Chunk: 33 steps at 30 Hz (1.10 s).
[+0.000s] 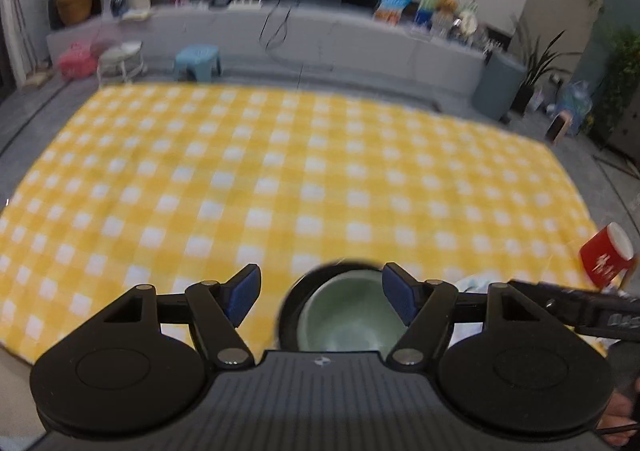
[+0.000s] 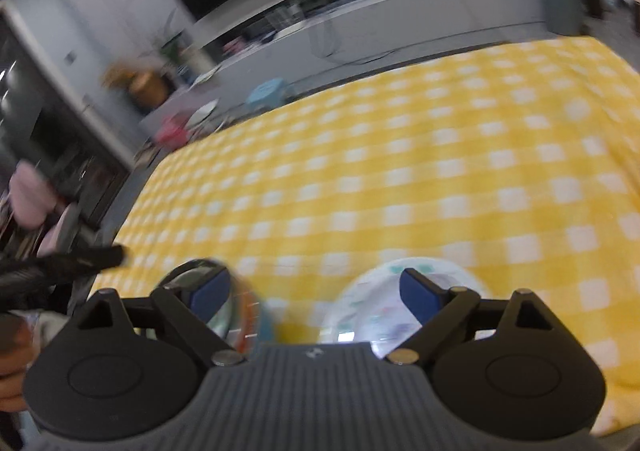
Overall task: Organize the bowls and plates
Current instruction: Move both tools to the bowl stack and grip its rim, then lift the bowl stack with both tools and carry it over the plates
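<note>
both grippers stand wide with nothing between the pads: left gripper [image 1: 320, 297] above the green bowl [image 1: 344, 315] at bottom centre, right gripper [image 2: 316, 297] over a patterned plate [image 2: 380, 307] at bottom right. risk, i judge: a blurred, hasty approach clipping a rim on the yellow checked cloth [image 1: 280, 171].

No word or number can be read in either view. The red cup [image 1: 607, 255] at the right edge of the yellow checked cloth [image 1: 280, 179] carries white characters, too blurred to make out. The blue snack bag [image 1: 393, 3] on the grey shelf [image 1: 320, 31] behind the cloth bears print that is also too soft to read. Each gripper body shows a small pale emblem [image 1: 322, 361] near its front edge, a mark and not letters.
</note>
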Motion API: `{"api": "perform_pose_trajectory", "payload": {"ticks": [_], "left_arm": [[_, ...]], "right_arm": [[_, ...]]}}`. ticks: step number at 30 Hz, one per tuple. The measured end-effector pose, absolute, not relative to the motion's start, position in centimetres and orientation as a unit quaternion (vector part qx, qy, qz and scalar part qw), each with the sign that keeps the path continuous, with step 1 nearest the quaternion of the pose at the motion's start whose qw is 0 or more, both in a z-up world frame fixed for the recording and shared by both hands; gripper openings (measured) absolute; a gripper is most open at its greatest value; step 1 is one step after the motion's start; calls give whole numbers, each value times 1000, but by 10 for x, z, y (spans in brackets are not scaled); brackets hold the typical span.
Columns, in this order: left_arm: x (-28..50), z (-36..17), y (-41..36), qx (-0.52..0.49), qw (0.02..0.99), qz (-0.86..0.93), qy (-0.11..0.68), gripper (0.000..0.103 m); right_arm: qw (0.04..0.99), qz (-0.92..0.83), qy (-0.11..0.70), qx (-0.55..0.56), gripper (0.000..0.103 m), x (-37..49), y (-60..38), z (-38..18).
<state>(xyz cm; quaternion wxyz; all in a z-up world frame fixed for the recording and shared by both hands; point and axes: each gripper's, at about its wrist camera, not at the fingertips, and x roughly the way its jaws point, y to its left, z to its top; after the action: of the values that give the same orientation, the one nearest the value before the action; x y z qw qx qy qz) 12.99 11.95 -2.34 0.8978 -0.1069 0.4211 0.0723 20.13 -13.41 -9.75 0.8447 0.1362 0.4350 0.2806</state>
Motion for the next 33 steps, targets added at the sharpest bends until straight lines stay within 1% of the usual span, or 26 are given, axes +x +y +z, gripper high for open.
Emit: {"api": "perform_pose_trajectory", "payload": {"ticks": [4,6,8,10,12,19,21,23,25,26,28,33], "left_arm": [[134,-44,136,-145,883,53,443,81],[137,-55,141,-162,872,49,459,81],[140,-67,146,-183,858,48,478,81],[142,-76,148,-196,847,40,492,79],[142,-81,150,-202,844,39,496,76],[145,-95,159,-237,825,44,511,77],[147,-101,161,-245,819,44,517,77],[149,-106,163,-263,810,45,523,77],[150,-113,167,-282,799,49,529,77],[150,-116,167,-286,794,53,534,76],[150,-120,169,-291,790,61,537,78],[146,-129,176,-342,768,63,537,80]], "right_arm": [[822,298,469,128,90,202,-99,-103],[816,300,482,106,88,201,-83,-108],[809,293,502,86,81,203,-72,-116],[800,293,518,81,80,206,-64,-124],[789,291,534,84,78,209,-58,-132],[762,283,569,122,68,223,-56,-150],[754,281,579,131,67,226,-56,-155],[748,275,588,136,58,228,-55,-159],[743,271,597,139,51,230,-54,-164],[739,271,601,140,50,231,-52,-167],[733,269,610,139,49,231,-48,-171],[725,265,619,143,55,232,-43,-176]]}}
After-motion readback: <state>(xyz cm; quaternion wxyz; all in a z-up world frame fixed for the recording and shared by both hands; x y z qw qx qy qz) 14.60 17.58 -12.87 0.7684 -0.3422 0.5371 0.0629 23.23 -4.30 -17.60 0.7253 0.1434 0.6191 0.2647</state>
